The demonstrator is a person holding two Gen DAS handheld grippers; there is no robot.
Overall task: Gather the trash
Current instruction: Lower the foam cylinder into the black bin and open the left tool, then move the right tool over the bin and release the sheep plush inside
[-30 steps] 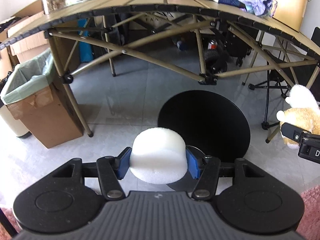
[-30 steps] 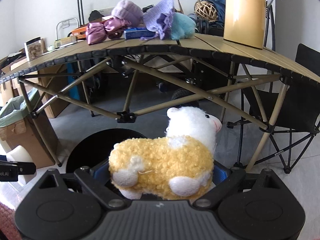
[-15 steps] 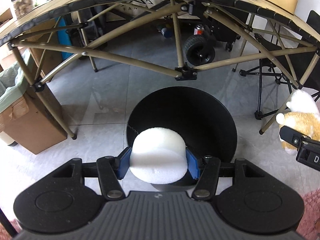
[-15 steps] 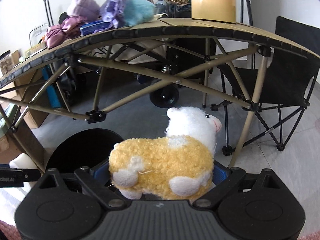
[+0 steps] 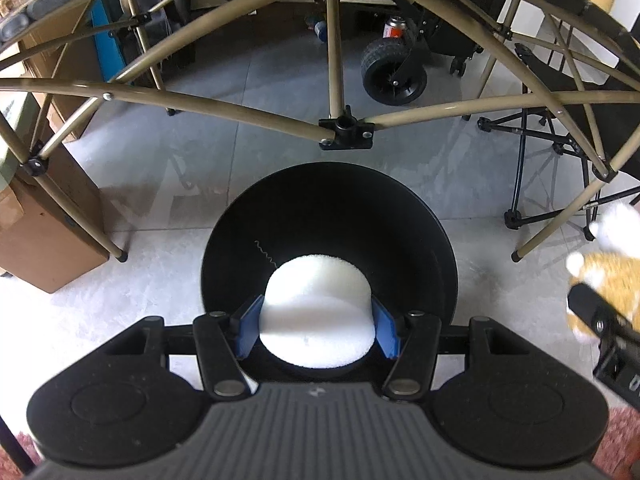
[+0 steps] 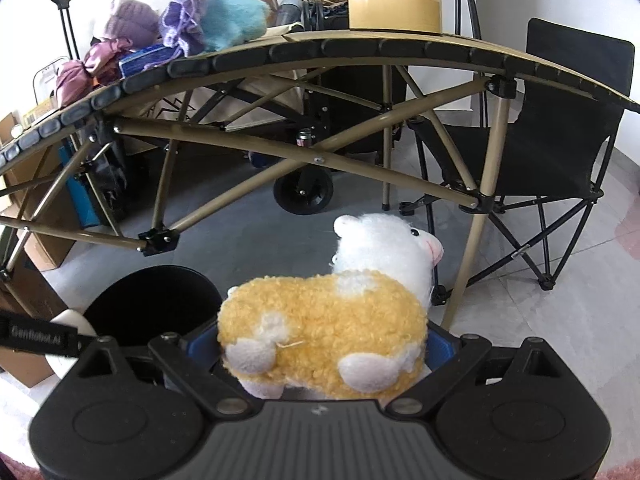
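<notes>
We have brought the left gripper (image 5: 318, 332) forward over the black bin (image 5: 436, 240); a second ago the bin lay ahead, now the foam (image 5: 318, 316) pinched between our blue pads hangs above its mouth. We judge it ready to drop. The right gripper (image 6: 320, 354) has swung lower and stays clamped on the plush sheep (image 6: 324, 332), with the bin (image 6: 160, 296) to its left. The bin's floor is too dark to read, and the sheep hides our right pads almost wholly. The folding table (image 6: 360, 50) cuts off the room behind.
</notes>
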